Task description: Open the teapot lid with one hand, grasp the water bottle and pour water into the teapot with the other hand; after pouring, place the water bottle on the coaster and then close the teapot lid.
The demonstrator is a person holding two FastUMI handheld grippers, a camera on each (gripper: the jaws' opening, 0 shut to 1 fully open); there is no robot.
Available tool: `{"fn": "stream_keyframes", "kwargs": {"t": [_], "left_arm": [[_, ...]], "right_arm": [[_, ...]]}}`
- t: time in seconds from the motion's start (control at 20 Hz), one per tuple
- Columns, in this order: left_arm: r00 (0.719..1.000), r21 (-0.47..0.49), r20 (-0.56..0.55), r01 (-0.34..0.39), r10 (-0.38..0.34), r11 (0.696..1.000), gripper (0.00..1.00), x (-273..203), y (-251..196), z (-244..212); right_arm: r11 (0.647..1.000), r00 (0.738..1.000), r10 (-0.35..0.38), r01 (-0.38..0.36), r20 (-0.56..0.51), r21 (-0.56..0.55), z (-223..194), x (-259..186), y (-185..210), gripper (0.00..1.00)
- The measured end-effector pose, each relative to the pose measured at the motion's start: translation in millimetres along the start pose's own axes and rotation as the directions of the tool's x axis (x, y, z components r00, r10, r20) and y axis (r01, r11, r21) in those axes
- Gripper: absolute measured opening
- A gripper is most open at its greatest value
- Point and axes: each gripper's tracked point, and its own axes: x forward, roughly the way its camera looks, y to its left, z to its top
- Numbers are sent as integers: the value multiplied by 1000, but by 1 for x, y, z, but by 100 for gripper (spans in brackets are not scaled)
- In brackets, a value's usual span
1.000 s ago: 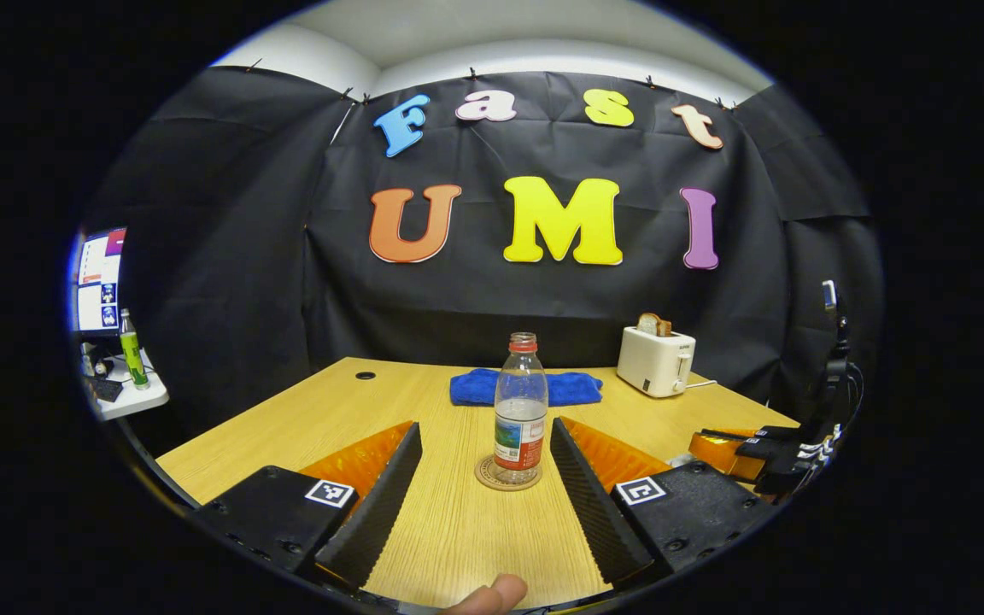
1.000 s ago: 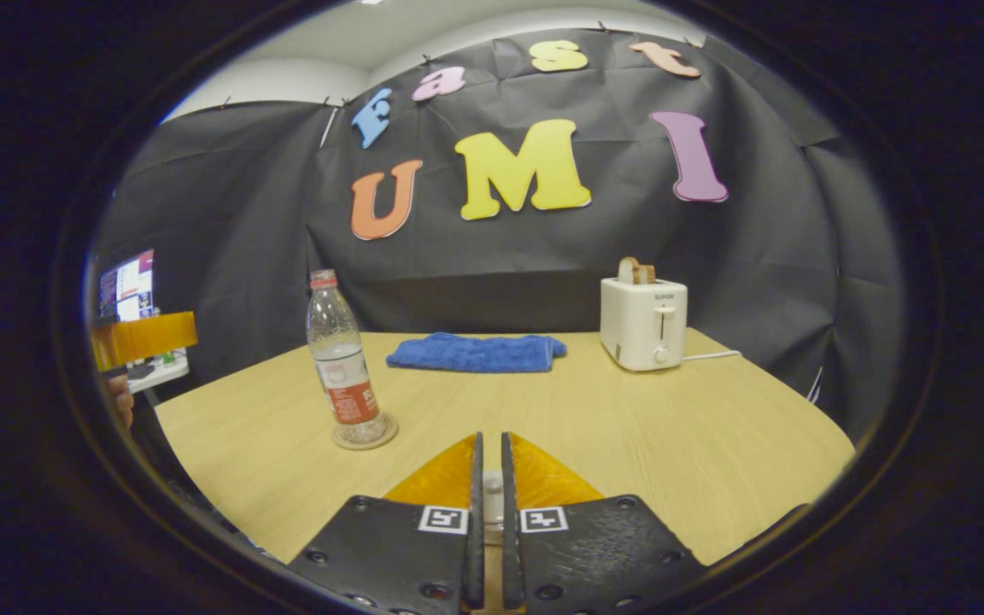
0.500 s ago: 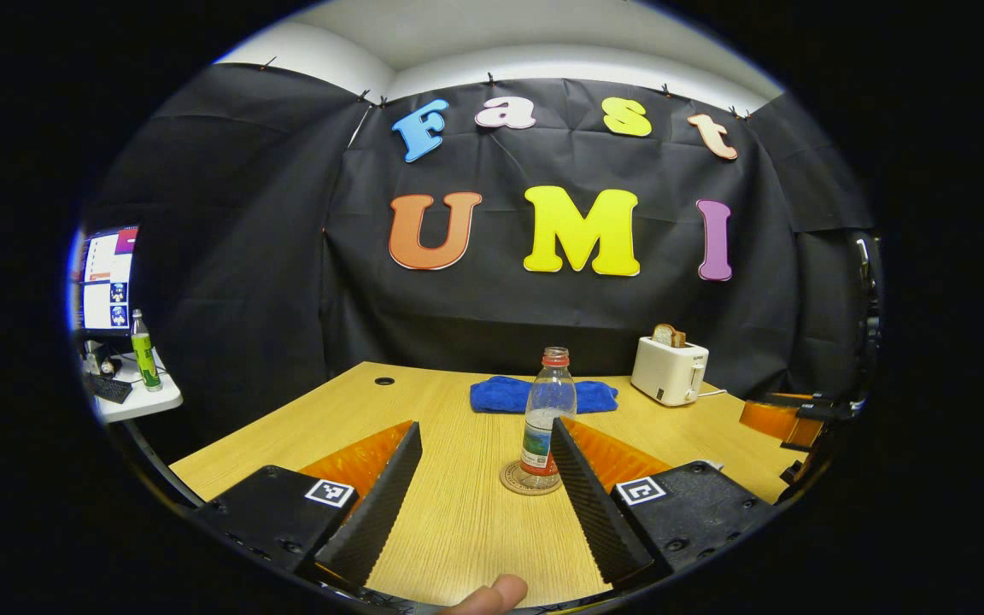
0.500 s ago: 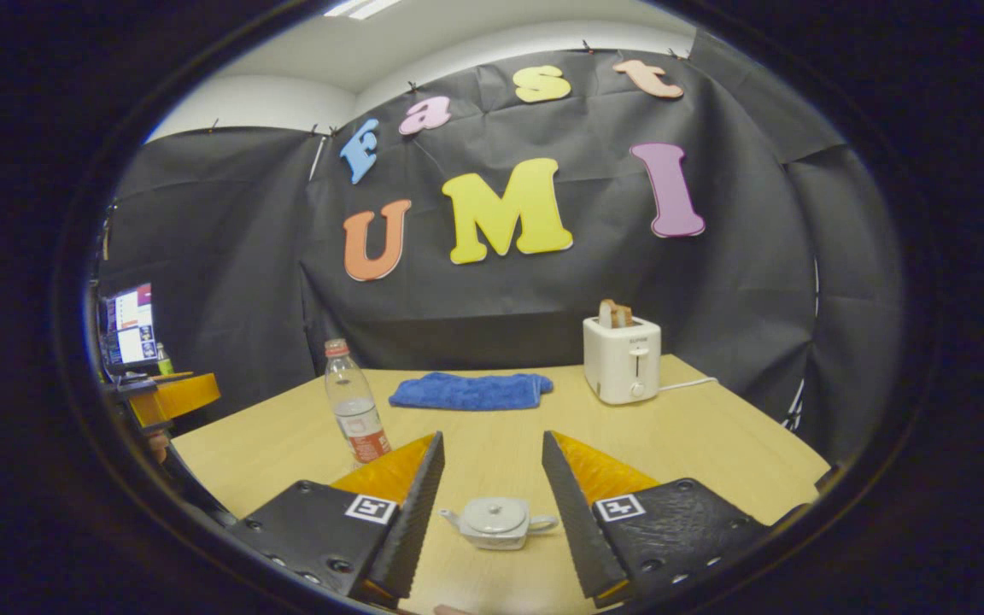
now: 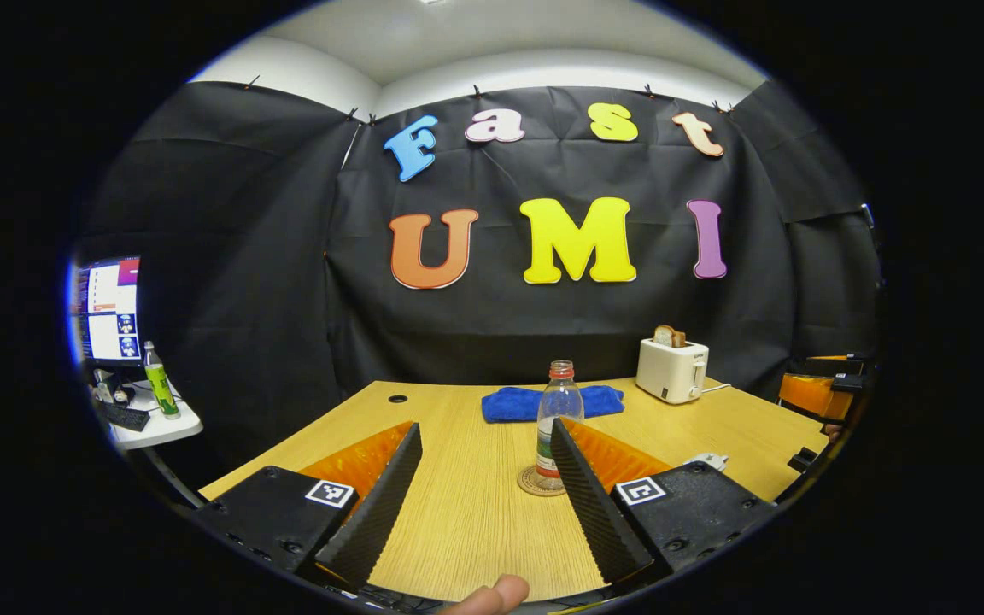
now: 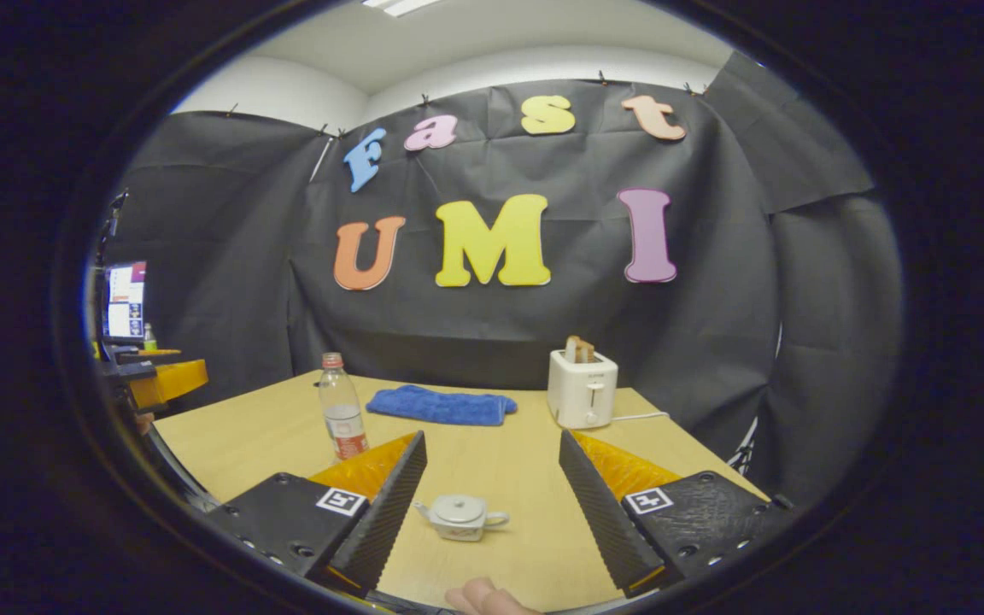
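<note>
Both tongs have drawn back and stand apart: the right tongs [image 6: 492, 465] have let go of the lidded teapot [image 6: 460, 516] on the desk [image 6: 526, 478]; the left tongs [image 5: 485, 461] have left the water bottle [image 5: 557, 418] on its coaster [image 5: 541, 481]. Task looks complete.

Bottle and teapot on my table

I see the clear, red-capped water bottle [image 5: 557, 418] upright on its round coaster [image 5: 533, 483]; the small white teapot [image 6: 460, 517], lid on, at 3 o'clock of it.

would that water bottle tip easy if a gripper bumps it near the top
Likely yes: the water bottle is tall and narrow, standing on a small coaster. It looks only partly filled, so probably light. Its clear plastic wall may flex under squeezing.
</note>
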Motion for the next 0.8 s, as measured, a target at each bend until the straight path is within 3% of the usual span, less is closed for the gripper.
{"fn": "stream_keyframes", "kwargs": {"t": [0.2, 0.8], "left_arm": [[1000, -5, -1, -6, 6, 1000, 95, -4, -5, 1], [999, 7, -15, 40, -40, 999, 95, 0, -35, -4]], "right_arm": [[998, 998, -56, 56, -3, -19, -10, -11, -18, 94], [999, 1000, -18, 19, 26, -33, -6, -14, -6, 93]]}}
